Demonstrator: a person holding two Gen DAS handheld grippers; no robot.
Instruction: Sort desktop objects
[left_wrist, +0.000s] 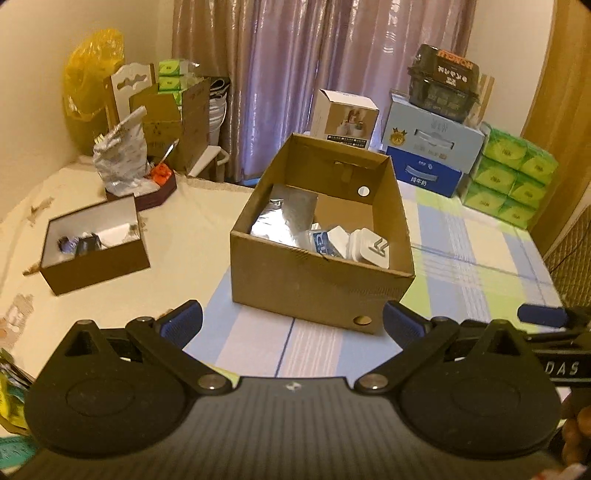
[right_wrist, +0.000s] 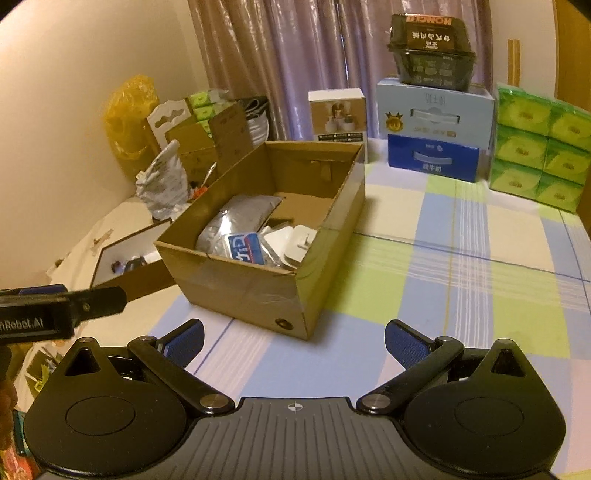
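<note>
Over on the far left, on the cream cloth, sits a small brown box (left_wrist: 95, 242) with a white lining and a few dark little items in its bottom; behind it a crumpled silver bag (left_wrist: 120, 157) stands in a dark tray (left_wrist: 157, 194). The small box lies well off to the left of the left gripper (left_wrist: 291, 325), whose blue-padded fingers (left_wrist: 183, 323) are spread wide with nothing between them.

Straight ahead of that gripper, just past its fingertips, the big cardboard box (left_wrist: 321, 280) rests on the checked cloth (left_wrist: 480, 258), open at the top. Inside it a silver foil pouch (left_wrist: 286, 218) lies on the left, with a blue-and-white packet (left_wrist: 321, 242) and white plastic pieces (left_wrist: 369, 247) bunched toward the near right corner.

The right gripper (right_wrist: 293, 341) hovers beside its partner, jaws equally wide and empty, the same cardboard box a little ahead and to its left.

Against the curtain (left_wrist: 295, 66) stand a white carton (left_wrist: 345, 114), a blue carton (left_wrist: 432, 147) with a dark basket (left_wrist: 443, 83) on top, and stacked green tissue packs (left_wrist: 509, 177).
</note>
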